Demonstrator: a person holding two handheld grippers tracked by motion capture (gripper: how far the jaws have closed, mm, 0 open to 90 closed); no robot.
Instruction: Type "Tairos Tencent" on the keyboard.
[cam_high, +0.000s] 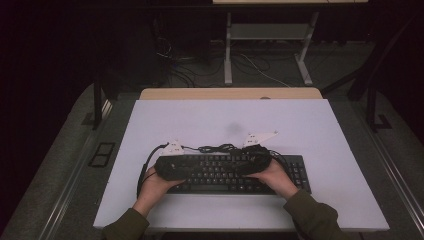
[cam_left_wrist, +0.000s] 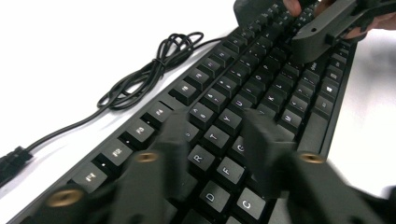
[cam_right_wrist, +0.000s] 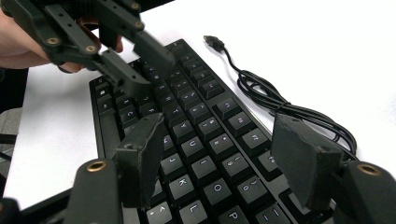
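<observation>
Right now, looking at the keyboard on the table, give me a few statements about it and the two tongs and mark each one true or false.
1. A black keyboard lies on the white table. True.
2. The left tongs are clamped shut on a keycap. False: their jaws stand apart over the letter keys, with nothing gripped between them.
3. The keyboard's cable is plugged into a computer. False: it lies bundled on the table beside the keyboard, and its USB plug is free.
4. The right tongs hover open above the keys. True.
5. The person's hands are at opposite ends of the table, far from the keyboard. False: both are at the keyboard.
</observation>
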